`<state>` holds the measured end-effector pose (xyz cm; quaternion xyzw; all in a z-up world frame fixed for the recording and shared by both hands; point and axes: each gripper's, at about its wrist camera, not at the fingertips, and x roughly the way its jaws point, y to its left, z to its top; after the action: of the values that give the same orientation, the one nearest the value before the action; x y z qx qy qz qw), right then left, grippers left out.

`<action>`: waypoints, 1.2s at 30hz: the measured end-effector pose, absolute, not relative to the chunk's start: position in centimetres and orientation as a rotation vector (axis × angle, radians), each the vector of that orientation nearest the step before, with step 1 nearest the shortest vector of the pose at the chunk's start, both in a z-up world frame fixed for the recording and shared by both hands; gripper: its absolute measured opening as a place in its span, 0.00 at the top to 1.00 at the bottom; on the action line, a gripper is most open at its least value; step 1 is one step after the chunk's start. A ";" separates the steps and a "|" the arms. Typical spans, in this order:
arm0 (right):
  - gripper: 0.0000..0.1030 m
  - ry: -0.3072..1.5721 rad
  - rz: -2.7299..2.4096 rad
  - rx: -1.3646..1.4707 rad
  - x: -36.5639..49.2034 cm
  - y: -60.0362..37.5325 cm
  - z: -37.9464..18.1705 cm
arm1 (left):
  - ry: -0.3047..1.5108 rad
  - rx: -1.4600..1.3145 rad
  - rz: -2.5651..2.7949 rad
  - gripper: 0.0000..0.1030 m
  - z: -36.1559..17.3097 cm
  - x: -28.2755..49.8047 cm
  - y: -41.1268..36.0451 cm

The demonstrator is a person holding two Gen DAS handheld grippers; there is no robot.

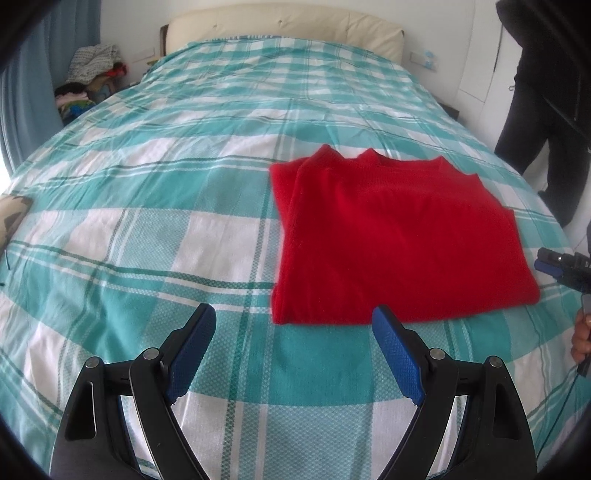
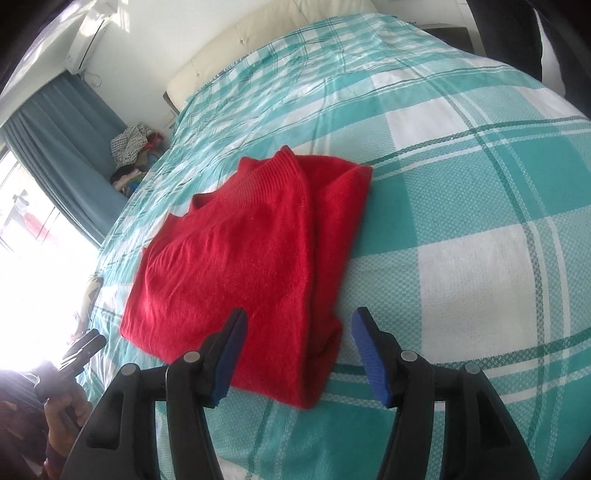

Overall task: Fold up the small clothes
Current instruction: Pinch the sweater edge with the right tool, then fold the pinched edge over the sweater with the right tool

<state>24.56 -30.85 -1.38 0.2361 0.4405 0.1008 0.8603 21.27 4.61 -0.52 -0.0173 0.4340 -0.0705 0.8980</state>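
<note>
A red knitted sweater lies folded into a rough rectangle on the teal and white checked bedspread. My left gripper is open and empty, just short of the sweater's near left corner. My right gripper is open and empty, its jaws standing on either side of the sweater's near corner, just above it. The right gripper also shows at the right edge of the left wrist view. The left gripper shows at the lower left of the right wrist view, held in a hand.
A cream headboard stands at the far end of the bed. A pile of clothes sits beside the bed at the far left, next to blue curtains. A person in dark clothes stands at the right.
</note>
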 end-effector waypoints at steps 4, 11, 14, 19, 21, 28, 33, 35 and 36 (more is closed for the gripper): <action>0.37 0.912 0.204 0.498 26.0 -31.6 -1.9 | 0.938 -0.085 -0.179 0.15 -1.1 21.6 4.5; 0.37 0.910 0.253 0.677 30.0 -33.2 -5.1 | 0.913 -0.014 -0.155 0.15 -0.6 21.1 4.1; 0.61 0.954 0.294 0.649 31.2 -32.0 -5.5 | 0.938 -0.062 -0.169 0.15 -0.6 21.3 5.0; 0.88 0.997 0.239 0.490 32.0 -28.7 -1.6 | 0.974 -0.219 -0.171 0.15 -0.5 21.5 7.6; 0.88 0.983 0.261 0.500 32.6 -26.9 1.2 | 0.963 -0.271 -0.170 0.15 0.0 21.2 8.8; 0.89 0.985 0.388 0.346 36.2 -13.7 6.7 | 0.946 -0.385 -0.121 0.15 0.6 21.2 12.7; 0.89 1.030 0.450 0.277 38.1 -4.3 4.2 | 0.929 -0.451 -0.082 0.15 0.6 21.2 15.2; 0.89 1.053 0.446 0.237 38.6 -1.4 2.6 | 0.927 -0.463 -0.080 0.15 0.6 21.2 15.7; 0.89 1.061 0.434 0.223 38.7 -0.4 1.7 | 0.926 -0.464 -0.081 0.15 0.7 21.2 15.8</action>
<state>38.72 -0.43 1.74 0.1055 0.5008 0.2047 0.8344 21.24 15.85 0.68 -0.2219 0.4426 -0.0385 0.8680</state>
